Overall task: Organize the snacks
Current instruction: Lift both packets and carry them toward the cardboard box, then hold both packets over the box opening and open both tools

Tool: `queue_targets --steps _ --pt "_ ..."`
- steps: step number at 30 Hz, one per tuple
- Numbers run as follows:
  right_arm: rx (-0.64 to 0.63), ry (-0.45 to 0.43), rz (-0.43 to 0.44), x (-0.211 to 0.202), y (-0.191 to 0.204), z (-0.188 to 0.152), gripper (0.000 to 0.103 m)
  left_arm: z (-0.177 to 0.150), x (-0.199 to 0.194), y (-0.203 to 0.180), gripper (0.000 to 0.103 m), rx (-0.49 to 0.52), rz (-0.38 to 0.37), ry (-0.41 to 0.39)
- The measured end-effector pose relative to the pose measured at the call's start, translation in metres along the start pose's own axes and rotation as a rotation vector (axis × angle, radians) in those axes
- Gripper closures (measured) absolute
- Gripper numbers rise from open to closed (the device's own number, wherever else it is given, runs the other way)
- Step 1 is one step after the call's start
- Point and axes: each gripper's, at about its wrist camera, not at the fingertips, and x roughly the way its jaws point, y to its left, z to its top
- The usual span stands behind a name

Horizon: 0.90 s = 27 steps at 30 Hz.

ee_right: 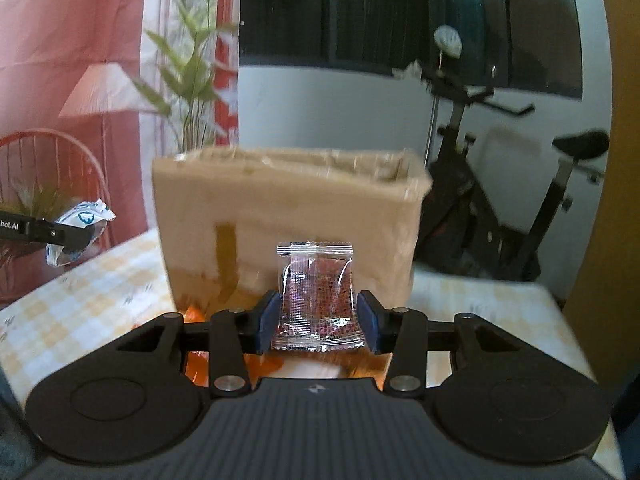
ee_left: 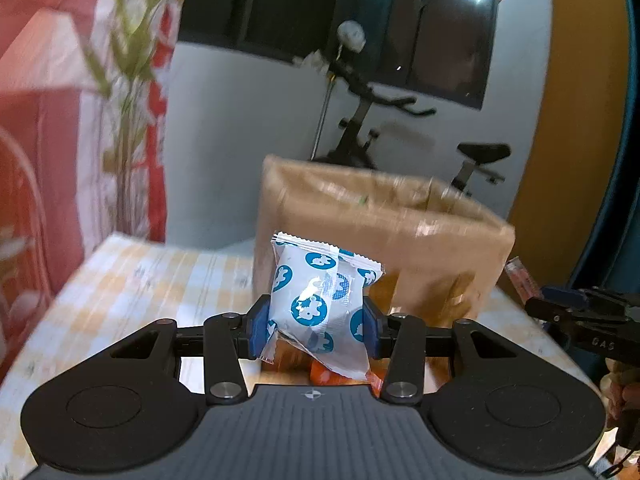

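My left gripper is shut on a white snack packet with blue round prints, held in the air in front of a brown cardboard box. My right gripper is shut on a clear packet with dark red contents, also raised before the same cardboard box. In the right wrist view the left gripper shows at the left edge with the white packet. In the left wrist view the right gripper shows at the right edge with the reddish packet.
The box stands on a table with a yellow checked cloth. Orange packets lie below the grippers near the box's foot. Behind are an exercise bike, a green plant, a red wire chair and a red-and-white curtain.
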Motion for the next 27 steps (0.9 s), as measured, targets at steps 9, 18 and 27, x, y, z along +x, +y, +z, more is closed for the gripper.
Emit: queue_targets --steps 9,18,27 --pt "-0.026 -0.122 -0.008 0.024 -0.015 0.054 0.058 0.063 0.039 -0.03 0.055 0.051 -0.038 -0.068" --pt "0.003 -0.099 -0.027 0.081 -0.039 0.088 0.058 0.097 0.105 -0.032 0.055 0.04 -0.047 0.002" --pt "0.061 -0.038 -0.041 0.109 -0.057 0.088 0.052 0.092 0.152 -0.034 0.051 0.055 -0.05 0.117"
